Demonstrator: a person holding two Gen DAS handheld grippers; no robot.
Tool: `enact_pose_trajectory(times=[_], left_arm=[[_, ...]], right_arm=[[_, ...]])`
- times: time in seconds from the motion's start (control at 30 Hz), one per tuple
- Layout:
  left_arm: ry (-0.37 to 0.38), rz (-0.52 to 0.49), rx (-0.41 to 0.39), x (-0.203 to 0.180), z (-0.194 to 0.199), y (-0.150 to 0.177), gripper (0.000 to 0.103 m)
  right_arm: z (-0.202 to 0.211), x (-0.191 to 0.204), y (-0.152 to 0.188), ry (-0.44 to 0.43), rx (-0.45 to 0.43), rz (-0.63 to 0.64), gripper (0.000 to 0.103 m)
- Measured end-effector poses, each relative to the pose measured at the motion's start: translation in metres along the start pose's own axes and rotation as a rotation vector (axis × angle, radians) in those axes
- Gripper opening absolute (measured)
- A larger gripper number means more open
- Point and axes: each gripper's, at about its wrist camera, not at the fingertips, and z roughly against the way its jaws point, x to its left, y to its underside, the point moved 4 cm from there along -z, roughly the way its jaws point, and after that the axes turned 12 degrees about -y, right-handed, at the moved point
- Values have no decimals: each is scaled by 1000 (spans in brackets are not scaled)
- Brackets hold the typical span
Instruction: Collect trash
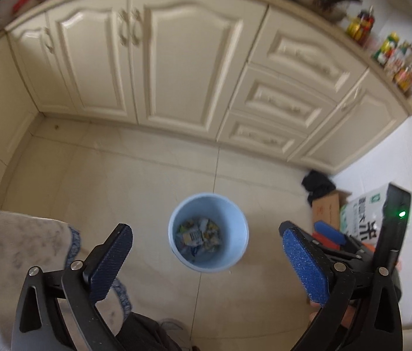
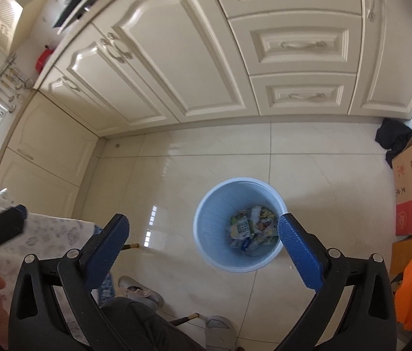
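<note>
Nearest to the cameras, the left gripper [image 1: 206, 263] and the right gripper [image 2: 203, 251] both have their jaws wide apart and nothing is between them. A little further, on the tiled floor [image 2: 176, 169], stands the blue bin [image 2: 206, 234] with the trash [image 2: 251, 229], crumpled wrappers, already lying at its bottom. Behind it, in front of the cream cabinets [image 1: 176, 67], I see no more loose trash on the floor, so the collecting seems almost finished.

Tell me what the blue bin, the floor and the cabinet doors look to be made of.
Blue bin: likely thin moulded plastic, matte, with fine ribbing on its inner wall.
Floor: glazed ceramic or polished stone tile, with grout lines and window glare.
Cabinet doors: cream glossy painted or laminated board, with highlights on the raised panels.
</note>
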Motion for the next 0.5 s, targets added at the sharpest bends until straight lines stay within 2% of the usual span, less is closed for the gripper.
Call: enact_pose_trajectory(times=[0.13,0.3,0.5], left_arm=[[10,58,-100,36,61,22,101],[-10,125,-232,91,139,57,102],[-92,226,-397,169,226,128,102]], right_arm=[[19,39,1,-26,-35,52,103],[46,110,4,-81,-84,155,103],[74,216,19,-177,-121,317,103]])
